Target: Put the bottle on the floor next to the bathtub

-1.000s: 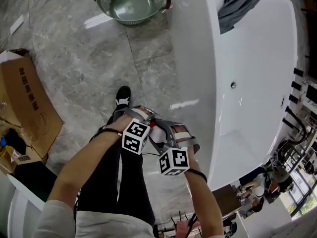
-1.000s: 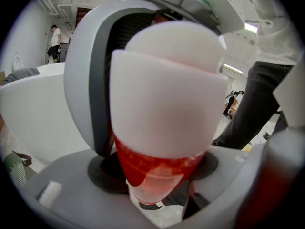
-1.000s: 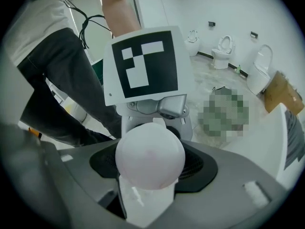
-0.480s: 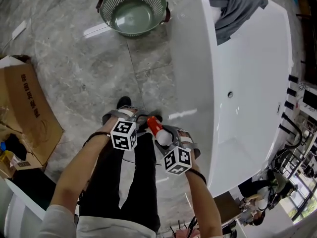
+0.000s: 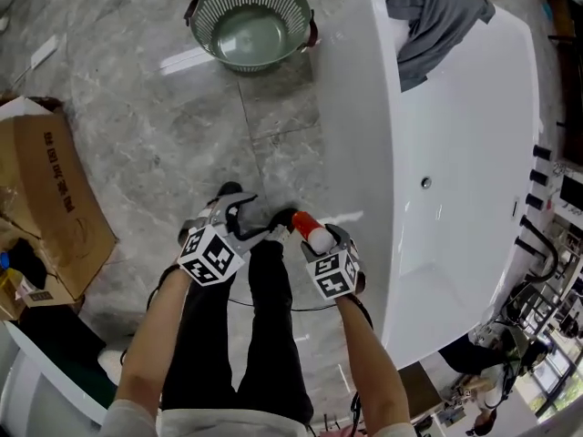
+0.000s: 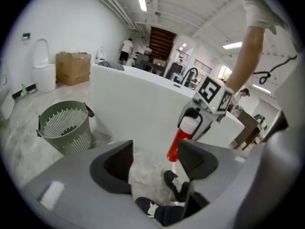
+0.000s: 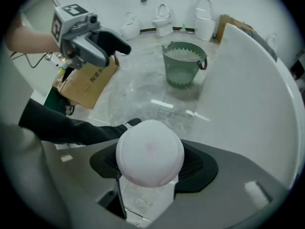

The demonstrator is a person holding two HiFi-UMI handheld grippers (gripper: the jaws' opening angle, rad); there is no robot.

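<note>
At the far left a cardboard box (image 5: pixel 46 198) lies on the grey marble floor (image 5: pixel 137 107). My left claw (image 6: pixel 155 162) is spread wide and holds nothing; past its jaws I see only floor and my dark shoe (image 6: pixel 175 184). Farther off stands a green slatted basket (image 5: pixel 250 16). My right claw (image 7: pixel 150 165) pinches the bottle (image 5: pixel 303 226) at its white-capped end. The red body tilts downward, above the floor and just left of the white bathtub (image 5: pixel 364 153). A grey cloth (image 5: pixel 437 12) drapes over the tub's far rim.
</note>
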